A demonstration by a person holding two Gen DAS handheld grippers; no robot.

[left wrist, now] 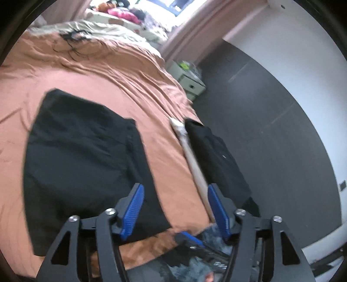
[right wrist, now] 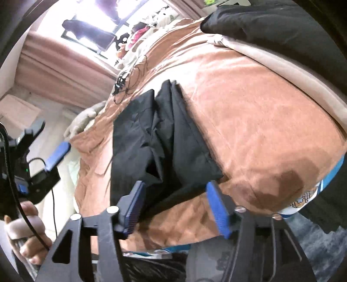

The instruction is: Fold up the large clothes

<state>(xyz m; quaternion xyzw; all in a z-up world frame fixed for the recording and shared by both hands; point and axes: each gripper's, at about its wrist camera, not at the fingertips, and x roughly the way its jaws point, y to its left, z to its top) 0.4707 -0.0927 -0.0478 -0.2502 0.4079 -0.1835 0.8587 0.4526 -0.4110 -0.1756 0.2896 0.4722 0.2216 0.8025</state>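
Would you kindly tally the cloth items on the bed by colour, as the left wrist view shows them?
Black: 2, the folded black garment and the black garment at the bed edge.
Orange: 1, the orange bedspread.
Cream: 1, the cream cloth strip.
Pink: 1, the pink item by the pillows, blurred.
Total: 5.

Both wrist cams: downward, share bed [left wrist: 151,91].

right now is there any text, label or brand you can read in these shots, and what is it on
None can be read.
White printed cloth with orange marks at the orange-brown bed cover's edge: too blurred to read.
Small white mark on the black garment draped over the bed's side: too small to tell.
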